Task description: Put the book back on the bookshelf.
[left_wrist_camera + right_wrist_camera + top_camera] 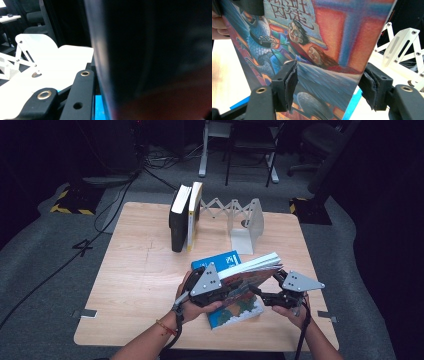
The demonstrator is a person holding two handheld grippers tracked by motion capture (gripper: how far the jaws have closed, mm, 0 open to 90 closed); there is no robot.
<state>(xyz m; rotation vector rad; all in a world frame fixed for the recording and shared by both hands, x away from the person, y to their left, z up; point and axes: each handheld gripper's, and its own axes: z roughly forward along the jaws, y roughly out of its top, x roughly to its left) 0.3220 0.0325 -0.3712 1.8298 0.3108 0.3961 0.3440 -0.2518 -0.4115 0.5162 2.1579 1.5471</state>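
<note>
Pale wooden table (135, 285) — grey carpet (45, 265), dark room.

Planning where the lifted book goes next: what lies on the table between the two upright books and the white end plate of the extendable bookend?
Only the bookend's own white scissor lattice spans that stretch in the high view; the wooden table there is bare.

A light wooden table (135, 285) with rounded corners is seen standing on grey carpet. Two upright books (184, 217), one dark and one yellow-spined, are stood on it well beyond the left gripper (227, 290). A white expandable bookend rack (240, 220) is set beyond both grippers. A blue book (220, 260) is laid flat directly beneath the grippers.
</note>
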